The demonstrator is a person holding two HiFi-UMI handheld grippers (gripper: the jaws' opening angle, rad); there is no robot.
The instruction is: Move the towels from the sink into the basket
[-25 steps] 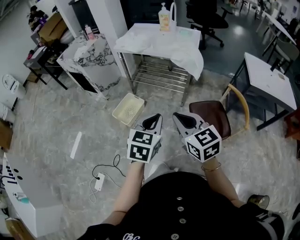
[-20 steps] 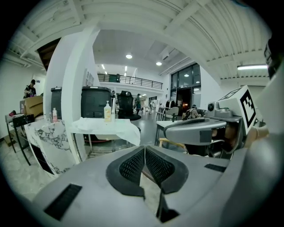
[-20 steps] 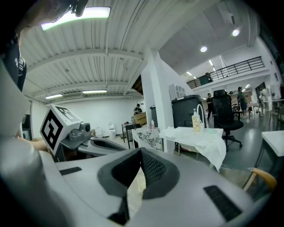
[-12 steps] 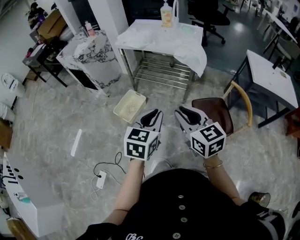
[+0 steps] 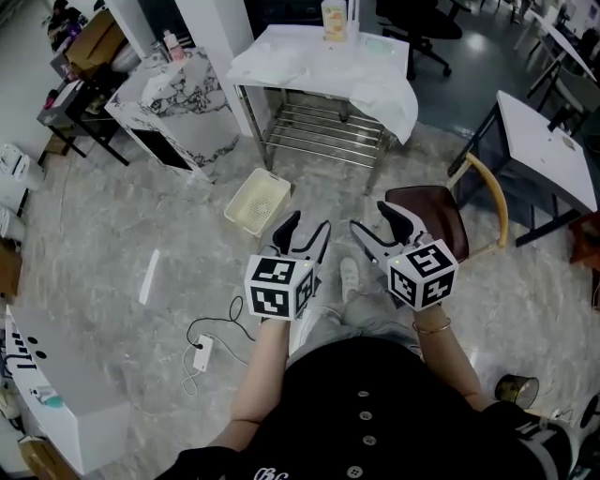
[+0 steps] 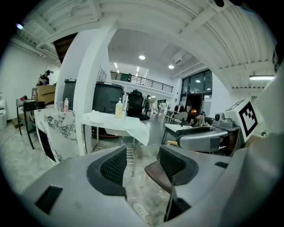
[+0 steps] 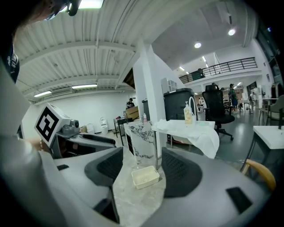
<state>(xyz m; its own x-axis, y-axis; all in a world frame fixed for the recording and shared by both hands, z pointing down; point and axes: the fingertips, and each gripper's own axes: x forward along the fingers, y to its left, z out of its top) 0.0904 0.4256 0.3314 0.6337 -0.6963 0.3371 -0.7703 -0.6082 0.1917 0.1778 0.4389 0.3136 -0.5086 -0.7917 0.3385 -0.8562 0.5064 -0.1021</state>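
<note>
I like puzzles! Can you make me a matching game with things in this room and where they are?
1 cream plastic basket
2 brown padded chair
3 yellow pump bottle
4 white power strip

a on the cloth-covered table
b floor, by the person's left arm
c floor, near the table's legs
d beside the white desk

Pairs: 1-c, 2-d, 3-a, 4-b

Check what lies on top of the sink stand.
Towels drape over the sink stand, one corner hanging over the edge; a pump bottle stands at the back. Whatever lies beneath the towels is hidden.
</note>
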